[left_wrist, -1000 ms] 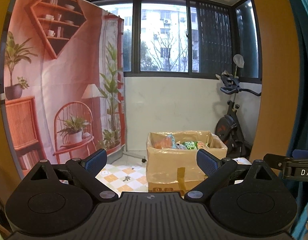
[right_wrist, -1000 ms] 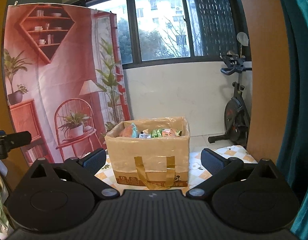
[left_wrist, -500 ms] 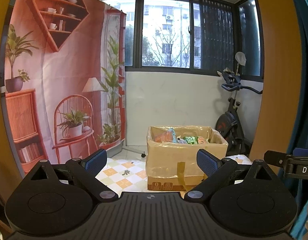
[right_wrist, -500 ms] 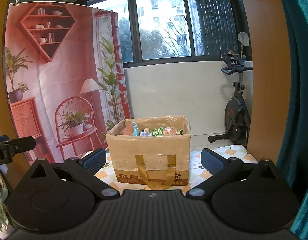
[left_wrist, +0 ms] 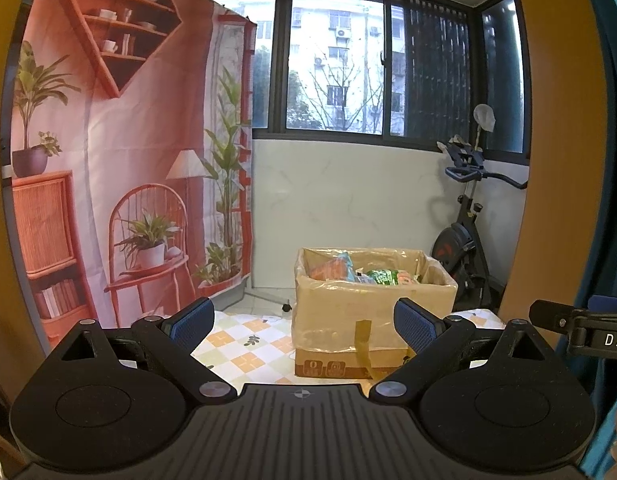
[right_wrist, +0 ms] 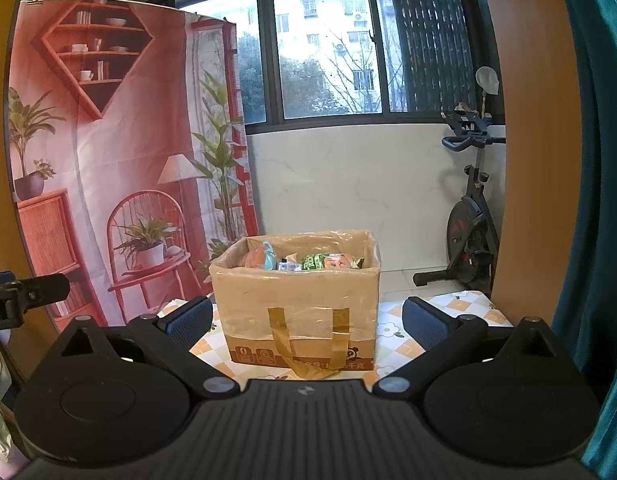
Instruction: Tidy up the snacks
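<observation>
A taped cardboard box (left_wrist: pixel 348 320) (right_wrist: pixel 296 312) lined with clear plastic stands on a checkered cloth. Snack packets poke above its rim: an orange one (left_wrist: pixel 328 270) (right_wrist: pixel 254 258) at the left, a green one (left_wrist: pixel 382 277) (right_wrist: pixel 314 261) toward the right. My left gripper (left_wrist: pixel 304 322) is open and holds nothing, with the box ahead and slightly to its right. My right gripper (right_wrist: pixel 306 316) is open too, its fingers either side of the box in view but well short of it. Each gripper's side pokes into the other's view.
A printed red backdrop (left_wrist: pixel 120 160) hangs at the left. An exercise bike (right_wrist: pixel 468 220) stands by the white wall at the right, under the window. A teal curtain (right_wrist: pixel 588 160) borders the right edge. The checkered cloth (right_wrist: pixel 404 328) extends to both sides of the box.
Both views have shifted slightly; the left wrist camera tilted up a little and the box sits a bit lower in it. Both grippers stayed open.
</observation>
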Demonstrator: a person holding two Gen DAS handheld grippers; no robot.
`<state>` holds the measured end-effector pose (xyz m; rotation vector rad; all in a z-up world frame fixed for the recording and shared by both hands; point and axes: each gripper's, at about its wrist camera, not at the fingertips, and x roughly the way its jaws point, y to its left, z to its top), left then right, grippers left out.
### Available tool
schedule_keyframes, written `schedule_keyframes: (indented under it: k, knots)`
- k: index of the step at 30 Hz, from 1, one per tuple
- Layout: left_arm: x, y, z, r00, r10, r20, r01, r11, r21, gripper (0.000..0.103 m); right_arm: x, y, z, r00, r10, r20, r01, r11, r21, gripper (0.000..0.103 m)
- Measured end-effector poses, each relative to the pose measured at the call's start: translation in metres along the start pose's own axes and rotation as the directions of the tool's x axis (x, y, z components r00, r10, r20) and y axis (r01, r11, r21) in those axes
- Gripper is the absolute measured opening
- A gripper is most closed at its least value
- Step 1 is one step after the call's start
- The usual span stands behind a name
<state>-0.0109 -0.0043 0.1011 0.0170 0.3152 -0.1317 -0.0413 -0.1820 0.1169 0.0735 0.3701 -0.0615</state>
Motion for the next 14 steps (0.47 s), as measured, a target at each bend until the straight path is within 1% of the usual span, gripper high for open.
schedule_keyframes:
  k: [14]
  knots:
    - [0.0007, -0.0008, -0.0029, 1.0, 0.007, 0.008, -0.007, 1.0, -0.002, 0.098, 0.0001, -0.0003, -0.001, 1.0, -0.001, 0.0, 0.001, 1.0, -0.003, 0.103]
